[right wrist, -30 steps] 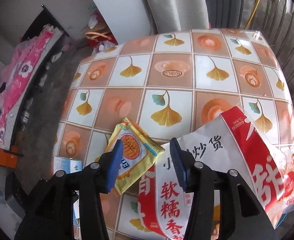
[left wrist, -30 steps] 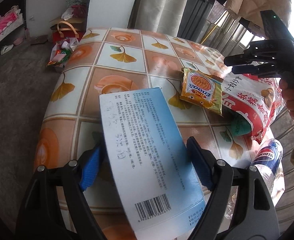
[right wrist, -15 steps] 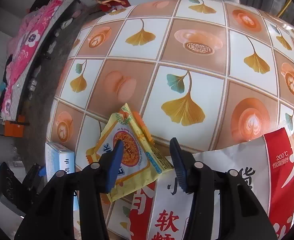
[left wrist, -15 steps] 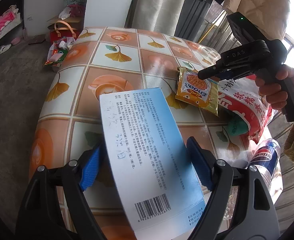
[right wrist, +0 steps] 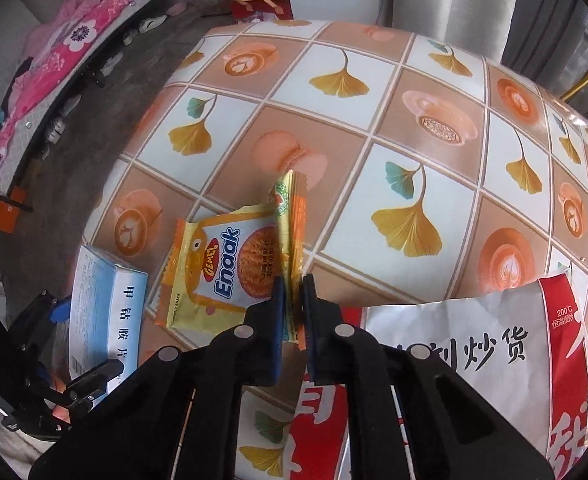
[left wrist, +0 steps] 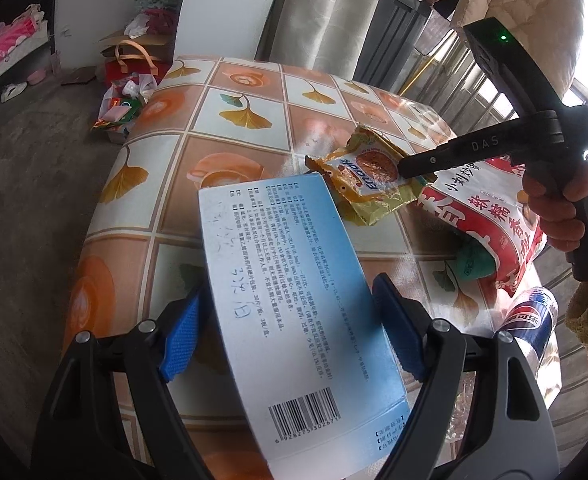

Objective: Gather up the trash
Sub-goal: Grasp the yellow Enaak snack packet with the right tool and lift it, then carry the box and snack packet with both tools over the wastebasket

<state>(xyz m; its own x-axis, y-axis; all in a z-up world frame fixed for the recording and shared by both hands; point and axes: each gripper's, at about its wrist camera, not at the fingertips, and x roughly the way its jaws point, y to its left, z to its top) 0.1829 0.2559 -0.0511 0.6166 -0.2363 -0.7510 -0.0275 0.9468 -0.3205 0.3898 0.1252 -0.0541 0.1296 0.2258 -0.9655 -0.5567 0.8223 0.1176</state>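
Our right tool (right wrist: pixel 292 304) has just clamped shut on the yellow Enaak snack wrapper (right wrist: pixel 230 264), ready to lift, while our left tool (left wrist: pixel 290 332) stays clamped on the blue medicine box (left wrist: pixel 294 300).

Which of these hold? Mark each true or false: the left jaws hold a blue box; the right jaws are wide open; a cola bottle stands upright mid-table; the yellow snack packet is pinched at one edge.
1. The left gripper holds a blue box. True.
2. The right gripper has its jaws wide open. False: they are shut on the yellow snack packet.
3. A cola bottle stands upright mid-table. False: it lies at the table's edge.
4. The packet is pinched at one edge. True.
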